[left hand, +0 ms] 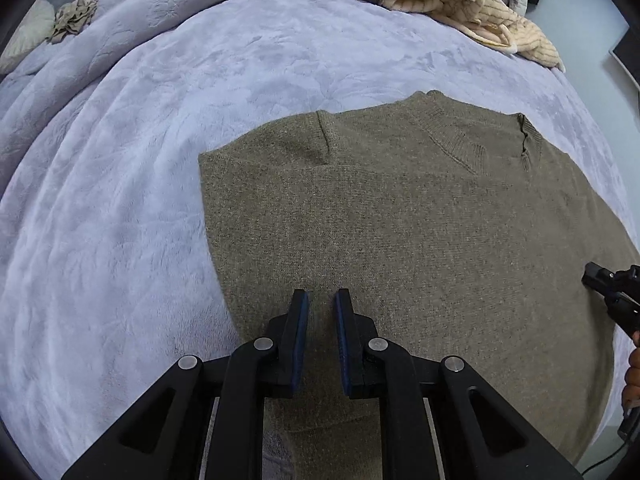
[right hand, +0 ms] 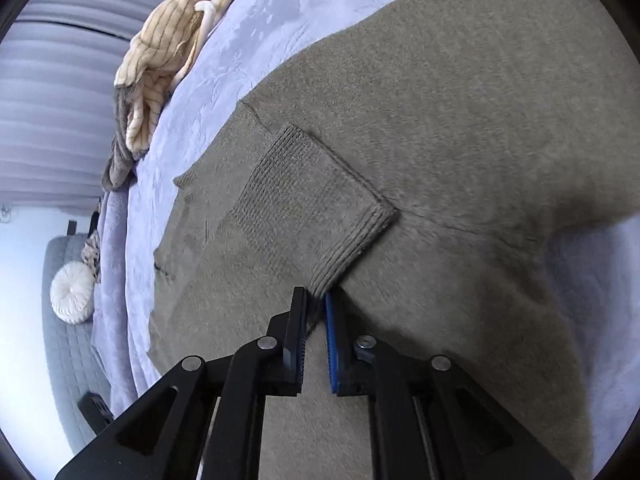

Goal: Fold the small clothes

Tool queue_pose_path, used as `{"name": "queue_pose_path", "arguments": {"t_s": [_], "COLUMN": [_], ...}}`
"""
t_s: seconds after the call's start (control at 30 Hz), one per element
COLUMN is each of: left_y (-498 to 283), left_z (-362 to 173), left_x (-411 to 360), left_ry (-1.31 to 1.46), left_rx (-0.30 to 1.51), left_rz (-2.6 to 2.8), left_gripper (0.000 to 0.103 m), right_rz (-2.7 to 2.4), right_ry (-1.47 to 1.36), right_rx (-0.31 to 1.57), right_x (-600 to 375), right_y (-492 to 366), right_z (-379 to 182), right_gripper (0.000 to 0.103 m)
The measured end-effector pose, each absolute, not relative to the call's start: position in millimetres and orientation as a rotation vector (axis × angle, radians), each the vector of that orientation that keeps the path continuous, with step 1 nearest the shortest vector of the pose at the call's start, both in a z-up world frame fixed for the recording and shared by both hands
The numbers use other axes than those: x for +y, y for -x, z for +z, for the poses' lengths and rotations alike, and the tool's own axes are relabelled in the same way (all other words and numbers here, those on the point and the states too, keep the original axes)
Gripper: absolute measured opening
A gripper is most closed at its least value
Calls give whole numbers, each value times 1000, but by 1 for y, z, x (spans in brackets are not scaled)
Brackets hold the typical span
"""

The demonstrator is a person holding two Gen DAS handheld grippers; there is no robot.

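Note:
An olive-brown knit sweater [left hand: 400, 216] lies flat on the bed with its collar [left hand: 460, 140] toward the far side. My left gripper [left hand: 322, 300] hovers over the sweater's lower body, its blue pads nearly together with nothing between them. In the right wrist view, a sleeve is folded across the sweater [right hand: 460, 100], and its ribbed cuff [right hand: 320, 200] ends at my right gripper [right hand: 316, 296], whose fingertips pinch the cuff's corner. The right gripper [left hand: 596, 280] also shows at the right edge of the left wrist view, with part of a hand behind it.
A lavender plush blanket [left hand: 120, 200] covers the bed. A cream striped garment and a grey one [left hand: 460, 4] are heaped at the far edge. A small beige cloth [left hand: 74, 20] lies far left. A round white cushion [right hand: 72, 296] rests on a grey quilted seat beyond the bed.

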State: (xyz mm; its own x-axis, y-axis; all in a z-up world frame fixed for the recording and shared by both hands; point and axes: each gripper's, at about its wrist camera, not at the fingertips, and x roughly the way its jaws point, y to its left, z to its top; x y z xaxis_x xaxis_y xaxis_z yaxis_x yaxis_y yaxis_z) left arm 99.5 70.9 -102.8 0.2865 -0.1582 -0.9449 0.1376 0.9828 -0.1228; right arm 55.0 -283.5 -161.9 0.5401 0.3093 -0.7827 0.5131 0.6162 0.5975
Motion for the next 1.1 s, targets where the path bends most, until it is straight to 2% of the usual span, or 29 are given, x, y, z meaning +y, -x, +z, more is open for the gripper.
{"name": "queue_pose_path", "arguments": {"t_s": [0.1, 0.13, 0.17, 0.23, 0.33, 0.37, 0.4, 0.43, 0.53, 0.73, 1.1], "left_y": [-93, -90, -86, -81, -68, -64, -63, -61, -54, -56, -48], "left_z": [-94, -91, -87, -84, -80, -80, -79, -79, -76, -85, -95], "left_x": [62, 59, 53, 47, 36, 30, 25, 20, 3, -14, -50], "left_ry": [-3, -8, -15, -23, -27, -33, -44, -68, -114, -112, -119], "left_rx": [1259, 1255, 1253, 1257, 1253, 1252, 1256, 1255, 1225, 1288, 1346], "left_rz": [-202, -203, -204, -205, -221, -221, -211, -188, -195, -171, -231], "left_gripper": [16, 16, 16, 16, 16, 40, 93, 103, 101, 101, 101], "right_rz": [-118, -110, -103, -91, -78, -74, -70, -67, -58, -29, -13], "right_ry": [-869, -852, -840, -822, -807, -810, -815, -817, -801, -798, -814], "right_rx": [1079, 1091, 1100, 1108, 1129, 1132, 1133, 1135, 1134, 1131, 1094], "right_x": [-280, -277, -274, -267, -259, -257, -255, -255, -252, -252, -276], "right_y": [-32, -24, -19, -9, 4, 5, 8, 10, 14, 16, 30], "right_z": [-153, -150, -148, -143, -142, -142, -143, -144, -144, -143, -140], "right_gripper": [15, 21, 34, 46, 46, 47, 47, 49, 52, 60, 60]}}
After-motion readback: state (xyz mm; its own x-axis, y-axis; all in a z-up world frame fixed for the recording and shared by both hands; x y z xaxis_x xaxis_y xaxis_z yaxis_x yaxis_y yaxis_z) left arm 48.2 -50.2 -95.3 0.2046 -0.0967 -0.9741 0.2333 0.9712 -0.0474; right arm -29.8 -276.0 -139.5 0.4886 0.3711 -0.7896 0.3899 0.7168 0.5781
